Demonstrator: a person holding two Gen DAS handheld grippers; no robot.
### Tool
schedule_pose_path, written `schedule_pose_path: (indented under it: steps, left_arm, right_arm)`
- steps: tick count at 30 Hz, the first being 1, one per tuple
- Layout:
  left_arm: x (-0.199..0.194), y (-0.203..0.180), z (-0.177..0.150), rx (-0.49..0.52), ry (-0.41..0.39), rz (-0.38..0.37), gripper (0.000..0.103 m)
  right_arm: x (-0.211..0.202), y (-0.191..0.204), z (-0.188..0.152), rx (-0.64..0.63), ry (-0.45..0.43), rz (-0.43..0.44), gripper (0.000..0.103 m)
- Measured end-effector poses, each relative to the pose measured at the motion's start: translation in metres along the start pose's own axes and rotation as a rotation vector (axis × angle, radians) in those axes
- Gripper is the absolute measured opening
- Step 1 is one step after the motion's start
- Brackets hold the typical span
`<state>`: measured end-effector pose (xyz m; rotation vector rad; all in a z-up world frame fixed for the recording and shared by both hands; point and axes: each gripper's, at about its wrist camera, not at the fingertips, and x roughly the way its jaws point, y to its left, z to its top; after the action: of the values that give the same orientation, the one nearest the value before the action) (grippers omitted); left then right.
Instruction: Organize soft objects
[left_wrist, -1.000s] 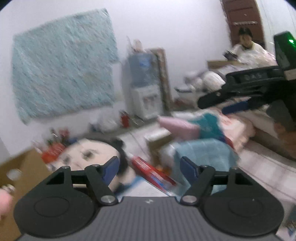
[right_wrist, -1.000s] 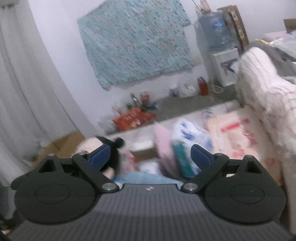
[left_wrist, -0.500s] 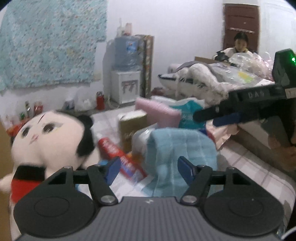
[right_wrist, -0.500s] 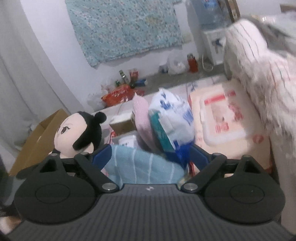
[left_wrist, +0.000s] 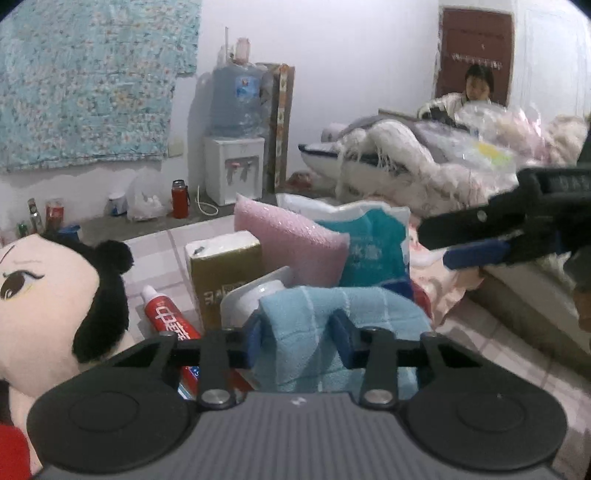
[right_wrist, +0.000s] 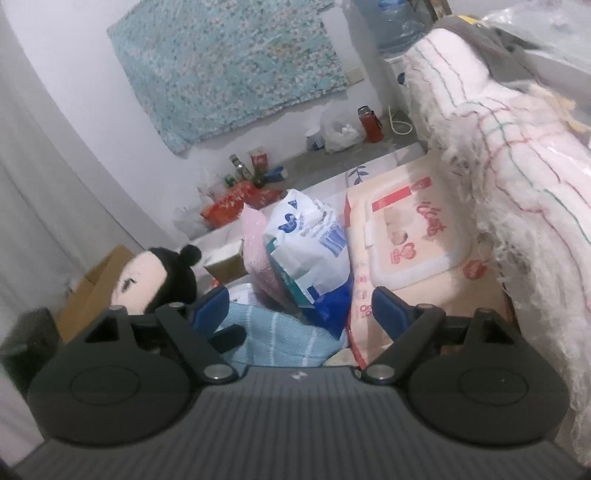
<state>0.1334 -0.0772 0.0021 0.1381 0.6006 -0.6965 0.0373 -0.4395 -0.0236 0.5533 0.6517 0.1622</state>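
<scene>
Left wrist view: left gripper (left_wrist: 299, 334) closing on a fold of the light-blue striped terry towel (left_wrist: 332, 314), which lies atop the clutter in front of the pink foam pad (left_wrist: 291, 243). Judged soft, light, floppy; take bunched fold, not flat. Right wrist view: right gripper (right_wrist: 301, 314) wide, closing slowly, w/ towel (right_wrist: 280, 339) below, untouched.

It looked like a lived-in bedroom in someone's home: a bed piled with blankets (left_wrist: 399, 162), a water dispenser (left_wrist: 236, 155) by the wall, a doll (left_wrist: 48, 295), and bottles (right_wrist: 369, 123) crowding the floor.
</scene>
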Motion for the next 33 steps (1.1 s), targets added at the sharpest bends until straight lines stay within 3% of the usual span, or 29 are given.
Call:
schedule_pose_path:
  steps: [1,6,12,18,20,24,28,33]
  left_arm:
    - [-0.004,-0.001,0.000,0.008,-0.005,-0.010,0.014]
    - [-0.024,-0.018,-0.012,0.134,-0.039,0.022,0.012]
    - [-0.055,-0.013,-0.010,0.116,-0.086,0.032,0.012]
    - [-0.084,-0.015,-0.003,0.166,-0.176,0.046,0.012]
    - [-0.087,-0.013,-0.002,0.153,-0.184,0.024,0.013]
    - [-0.093,-0.020,-0.001,0.183,-0.214,0.019,0.013]
    - [-0.100,-0.033,-0.003,0.233,-0.241,-0.013,0.013]
    - [-0.125,-0.045,-0.007,0.297,-0.352,-0.111,0.013]
  right_arm:
    - [-0.002,-0.002,-0.001,0.005,0.000,0.005,0.080]
    - [-0.014,0.005,-0.013,-0.063,-0.024,0.025,0.075]
    - [0.002,0.018,-0.020,-0.084,0.058,0.138,0.075]
    - [0.017,0.034,-0.026,-0.075,0.083,0.256,0.080]
    - [0.023,0.027,-0.025,-0.008,0.059,0.360,0.086]
    - [0.048,-0.001,-0.021,0.276,0.059,0.583,0.093]
    - [0.064,-0.011,-0.026,0.396,0.073,0.578,0.099]
    - [0.071,-0.005,-0.025,0.391,0.074,0.596,0.102]
